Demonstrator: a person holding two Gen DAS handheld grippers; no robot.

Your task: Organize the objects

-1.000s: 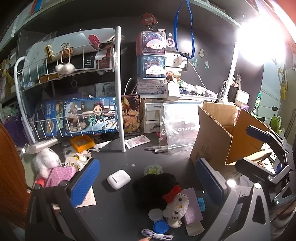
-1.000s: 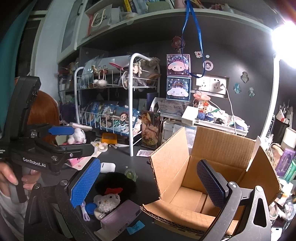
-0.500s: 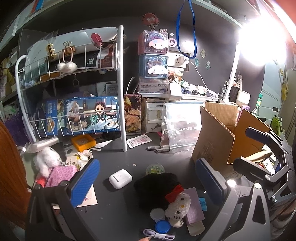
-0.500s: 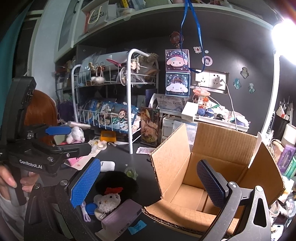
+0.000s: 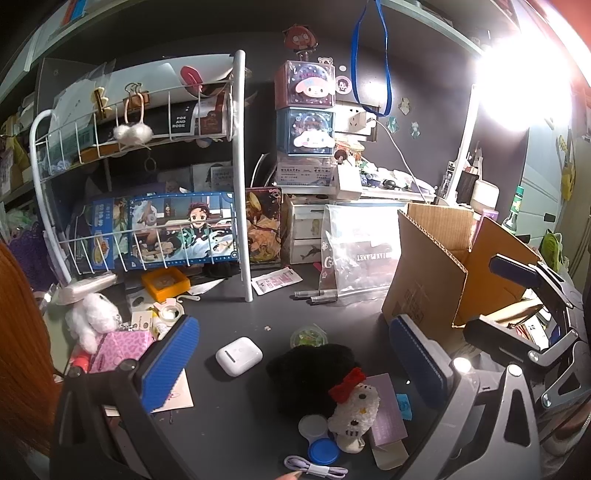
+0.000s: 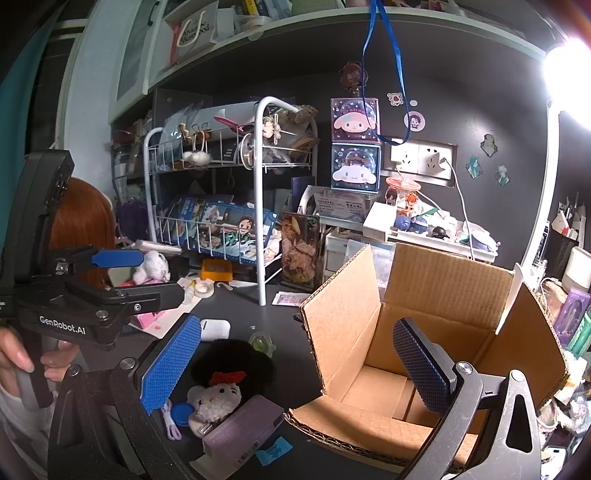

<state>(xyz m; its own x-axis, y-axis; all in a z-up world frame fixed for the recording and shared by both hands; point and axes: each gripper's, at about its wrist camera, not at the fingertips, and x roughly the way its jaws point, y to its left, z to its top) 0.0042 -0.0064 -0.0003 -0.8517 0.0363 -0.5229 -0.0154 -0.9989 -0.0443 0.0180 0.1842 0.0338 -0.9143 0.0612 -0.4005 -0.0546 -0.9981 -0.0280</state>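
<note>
Both tools, left tool (image 5: 291,365) and right tool (image 6: 295,365), hang released and empty; picking is not begun. Next: lower onto the plush toy (image 5: 354,408) ahead, then carry it to the box (image 6: 424,321).

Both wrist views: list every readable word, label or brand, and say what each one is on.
"GenRobot.AI": side of the left gripper.
"FOX AND ROSE": black card in the wire rack's upper basket.
"PLANET", seen mirrored, the word before it unclear: clear zip bag.
White tote bag on the top shelf: script lettering, not legible.
Boxes under the Cinnamoroll box: print too small.
</note>
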